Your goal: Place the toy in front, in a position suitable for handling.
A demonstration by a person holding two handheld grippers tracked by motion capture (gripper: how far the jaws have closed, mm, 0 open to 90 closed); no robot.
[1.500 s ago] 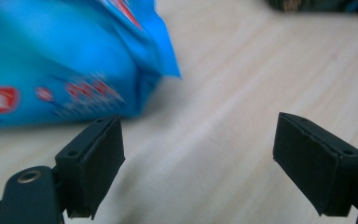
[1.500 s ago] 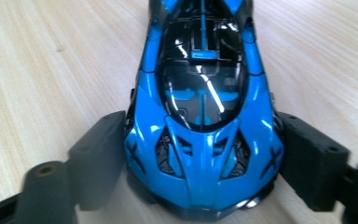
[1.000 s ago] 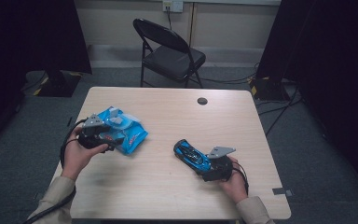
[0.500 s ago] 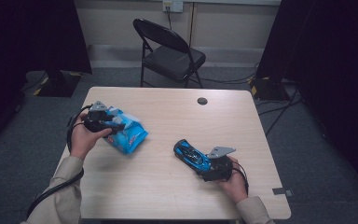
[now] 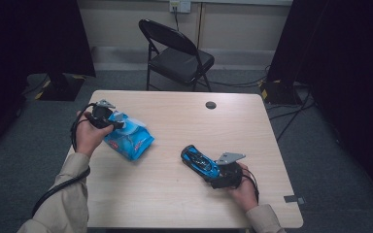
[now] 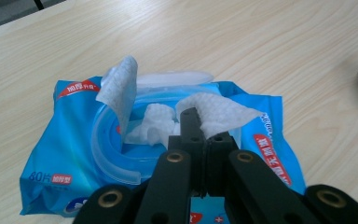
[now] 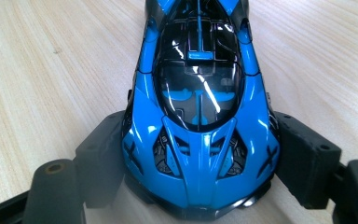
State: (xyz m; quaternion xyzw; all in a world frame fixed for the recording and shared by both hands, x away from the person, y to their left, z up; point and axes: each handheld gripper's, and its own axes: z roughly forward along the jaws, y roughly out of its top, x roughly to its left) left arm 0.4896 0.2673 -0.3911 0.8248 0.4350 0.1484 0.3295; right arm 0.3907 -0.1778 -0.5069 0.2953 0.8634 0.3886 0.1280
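The left gripper [image 5: 110,120] is pinching a white wet wipe [image 6: 219,112] between fingers that have just been closing and are now pressed fully together, the sheet poking out of the open lid of a blue wet-wipe pack [image 5: 127,138]. The pack is lying on the left part of the light wooden desk [image 5: 184,204]. The right gripper [image 5: 212,174] is gripping a blue toy sports car [image 7: 198,107] by its sides, fingers spread wide around the body, and the car is sitting on the desk's right part, well apart from the pack.
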